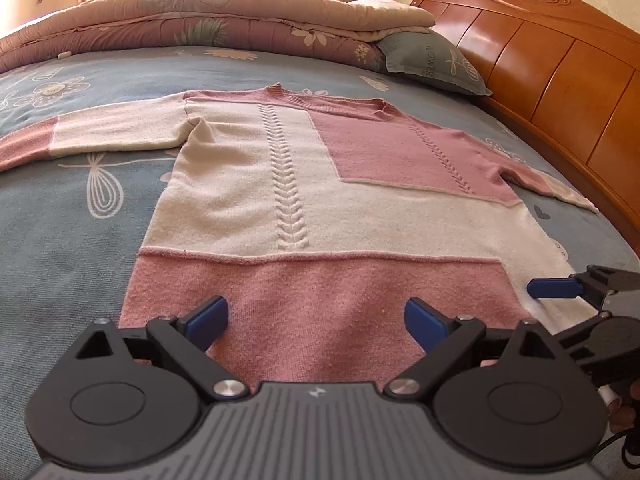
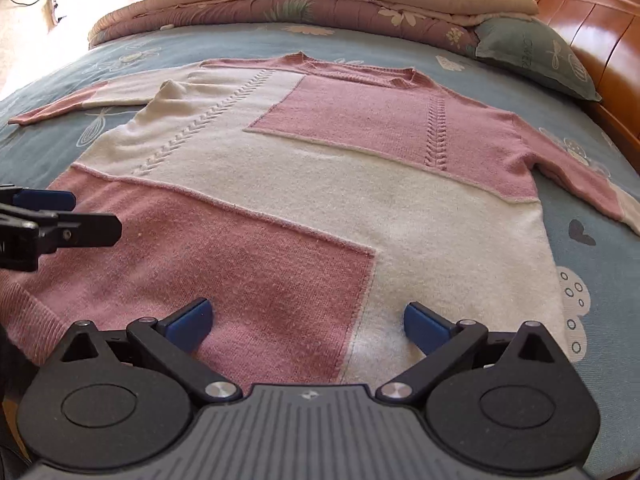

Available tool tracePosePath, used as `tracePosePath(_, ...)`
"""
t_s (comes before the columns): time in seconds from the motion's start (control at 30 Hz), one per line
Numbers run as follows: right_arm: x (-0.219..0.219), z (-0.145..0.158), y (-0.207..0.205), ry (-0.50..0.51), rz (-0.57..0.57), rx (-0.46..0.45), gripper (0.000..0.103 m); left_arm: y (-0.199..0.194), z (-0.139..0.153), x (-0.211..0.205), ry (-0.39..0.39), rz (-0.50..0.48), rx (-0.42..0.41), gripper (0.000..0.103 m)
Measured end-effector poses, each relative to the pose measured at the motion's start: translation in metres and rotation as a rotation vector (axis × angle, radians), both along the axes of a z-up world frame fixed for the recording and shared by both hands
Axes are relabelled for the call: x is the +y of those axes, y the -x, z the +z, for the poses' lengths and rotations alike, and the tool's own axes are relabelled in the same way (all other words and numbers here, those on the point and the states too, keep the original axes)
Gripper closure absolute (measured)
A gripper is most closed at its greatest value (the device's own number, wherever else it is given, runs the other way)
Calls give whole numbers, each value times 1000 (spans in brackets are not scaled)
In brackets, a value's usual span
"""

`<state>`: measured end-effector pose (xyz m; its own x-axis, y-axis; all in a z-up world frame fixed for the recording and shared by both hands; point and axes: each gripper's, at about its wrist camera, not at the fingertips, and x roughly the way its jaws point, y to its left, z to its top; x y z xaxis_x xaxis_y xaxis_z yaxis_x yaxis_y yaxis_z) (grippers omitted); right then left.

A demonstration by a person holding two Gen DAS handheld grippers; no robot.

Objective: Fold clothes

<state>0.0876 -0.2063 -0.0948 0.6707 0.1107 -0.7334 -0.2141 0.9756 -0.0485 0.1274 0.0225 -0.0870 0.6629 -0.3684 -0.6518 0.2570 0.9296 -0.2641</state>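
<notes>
We have the sweater (image 1: 304,184) lying flat and face up on the bed (image 1: 60,240), collar away from us toward the folded quilt (image 1: 200,24) and hem nearest us, so its long axis runs from hem to collar, with both sleeves stretched out sideways. Our left gripper (image 1: 316,320) hangs over the pink hem band with its jaws spread wide and nothing between them; our right gripper (image 2: 308,322) hangs over the hem where pink meets cream, its jaws likewise spread and empty. Nothing is folded yet, so we judge the step in hand is taking a first hold. To do it well, we should pinch both knit layers at the edge, keep the two holds level, and carry the fold over evenly so the soft knit neither stretches nor bunches.
</notes>
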Motion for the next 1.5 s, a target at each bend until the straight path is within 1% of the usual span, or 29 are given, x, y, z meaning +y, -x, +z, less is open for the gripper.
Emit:
tracePosePath(0.07, -9, -1, 15, -25, -10, 6, 0, -18, 11, 8, 46, -20, 33, 8)
tracePosePath(0.13, -13, 1, 24, -20, -15, 23, 0, -40, 24, 11, 63, -67, 41, 8)
tracePosePath(0.17, -14, 4, 24, -22, -27, 52, 0, -50, 27, 9, 59, -98, 39, 8)
tracePosePath(0.23, -15, 10, 24, -24, -50, 106, 0, -66, 29, 5, 39, -151, 37, 7)
tracePosePath(0.27, -14, 14, 22, -24, -55, 111, 0, -74, 30, 2, 29, -177, 36, 7)
tracePosePath(0.33, -7, 22, 19, -23, -43, 80, 0, -87, 21, 1, 52, -235, 61, 7)
tracePosePath(0.37, 1, 24, 13, -18, -25, 72, 0, -91, 13, 1, 67, -249, 74, 7)
tracePosePath(0.4, 8, 26, 7, -13, -7, 65, 0, -95, 6, 2, 71, -254, 90, 7)
tracePosePath(0.47, 23, 31, -5, -6, 34, 50, 0, -98, -4, 6, 55, -253, 115, 7)
tracePosePath(0.5, 35, 31, -12, -12, 68, 45, 0, -98, -5, 9, 60, -266, 111, 7)
tracePosePath(0.57, 60, 31, -23, -24, 150, 28, 0, -97, -3, 17, 91, -284, 105, 7)
tracePosePath(0.67, 96, 26, -37, -24, 262, -6, 0, -96, -6, 30, 123, -264, 99, 6)
tracePosePath(0.7, 105, 21, -41, -15, 275, -4, 0, -96, -9, 33, 131, -258, 97, 6)
tracePosePath(0.77, 115, 9, -45, 2, 283, 31, 0, -97, -9, 38, 154, -251, 88, 6)
tracePosePath(0.83, 113, 4, -32, 14, 290, 3, 0, -93, -6, 37, 139, -253, 73, 6)
tracePosePath(0.9, 103, 5, -14, 8, 291, 11, 0, -87, -3, 33, 120, -259, 52, 6)
tracePosePath(0.97, 87, 9, 1, -38, 266, 37, 0, -82, -1, 28, 113, -273, 34, 6)
tracePosePath(1.03, 69, 13, 8, -92, 240, 98, 0, -77, 1, 22, 123, -303, 22, 6)
tracePosePath(1.1, 50, 21, 17, -83, 174, 29, 0, -72, 1, 15, 117, -331, 15, 6)
tracePosePath(1.17, 27, 27, 15, -82, 75, -7, 0, -68, 0, 8, 94, -350, 10, 6)
tracePosePath(1.27, -13, 24, 7, -114, -73, 18, 0, -67, -8, 0, 68, -361, 31, 6)
tracePosePath(1.37, -49, 9, 7, -120, -222, 116, 0, -65, -11, -1, 52, -359, 29, 6)
tracePosePath(1.4, -57, 8, 12, -97, -251, 109, 0, -65, -11, -1, 55, -358, 31, 6)
tracePosePath(1.43, -64, 8, 17, -96, -264, 107, 0, -65, -11, 0, 58, -357, 32, 6)
tracePosePath(1.5, -74, 11, 23, -125, -287, 83, 0, -65, -11, 1, 61, -355, 36, 4)
